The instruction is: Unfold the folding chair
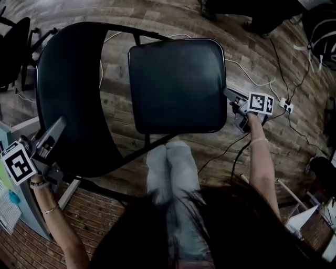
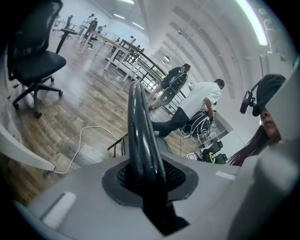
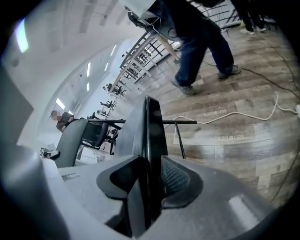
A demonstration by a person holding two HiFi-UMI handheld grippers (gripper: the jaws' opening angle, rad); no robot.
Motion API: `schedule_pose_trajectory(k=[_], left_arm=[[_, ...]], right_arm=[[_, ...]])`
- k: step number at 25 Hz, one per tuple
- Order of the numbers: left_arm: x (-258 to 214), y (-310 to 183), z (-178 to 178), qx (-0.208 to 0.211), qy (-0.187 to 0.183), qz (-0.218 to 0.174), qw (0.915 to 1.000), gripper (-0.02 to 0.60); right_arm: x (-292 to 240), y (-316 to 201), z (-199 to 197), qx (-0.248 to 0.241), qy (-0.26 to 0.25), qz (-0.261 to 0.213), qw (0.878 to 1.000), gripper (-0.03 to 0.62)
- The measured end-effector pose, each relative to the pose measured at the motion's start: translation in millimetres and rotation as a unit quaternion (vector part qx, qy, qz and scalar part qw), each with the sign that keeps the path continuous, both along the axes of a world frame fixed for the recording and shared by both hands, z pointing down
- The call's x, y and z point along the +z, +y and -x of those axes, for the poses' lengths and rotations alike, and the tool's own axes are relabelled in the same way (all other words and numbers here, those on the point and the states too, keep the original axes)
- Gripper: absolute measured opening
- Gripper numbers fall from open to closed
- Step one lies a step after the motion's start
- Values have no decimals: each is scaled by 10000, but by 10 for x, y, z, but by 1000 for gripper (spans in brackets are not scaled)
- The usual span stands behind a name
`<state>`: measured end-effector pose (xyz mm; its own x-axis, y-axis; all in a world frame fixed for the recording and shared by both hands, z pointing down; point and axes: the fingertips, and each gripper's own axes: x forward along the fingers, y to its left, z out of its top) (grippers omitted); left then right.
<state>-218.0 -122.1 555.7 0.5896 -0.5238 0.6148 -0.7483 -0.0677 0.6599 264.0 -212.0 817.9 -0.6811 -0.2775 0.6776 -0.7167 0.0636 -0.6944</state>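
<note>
Left claw (image 1: 56, 127) clamps the backrest (image 1: 68, 89) edge. Right claw (image 1: 229, 95) grips the seat (image 1: 176, 84) edge. Chair (image 1: 152, 140) stands on wood floor (image 1: 116, 100).

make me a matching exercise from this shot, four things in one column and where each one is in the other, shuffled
Things:
1. left claw
2. right claw
3. white cable
4. office chair

Places:
a. lies along the wooden floor
b. closed on the right edge of the seat
c. stands on its wheeled base, in neither claw
d. closed on the rim of the backrest

Pairs: 1-d, 2-b, 3-a, 4-c
</note>
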Motion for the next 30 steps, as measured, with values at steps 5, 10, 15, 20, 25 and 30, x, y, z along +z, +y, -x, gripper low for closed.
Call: schedule_pose_trajectory(k=[5,10,15,20,25,30], left_arm=[[-4,-14,-95,86,-50,6,10000,77],[-24,-13,-163,-11,217,38,9998,77],[-42,-41,-271,-31,199,83,9998,77],[-46,-58,-529,-78,189,117,9997,78],[-19,-45,-617,-74,128,125,9998,81],[-63,-81,-601,-20,111,167,9998,87]], right_arm=[[47,-7,-100,194,173,-41,9997,130],[39,-24,-108,294,126,-120,9994,126],[81,-27,-179,532,226,-122,9983,120],[185,-33,-371,699,359,-153,9968,112],[272,-29,-440,859,335,-182,9956,109],[261,-39,-424,929,372,-152,9949,101]])
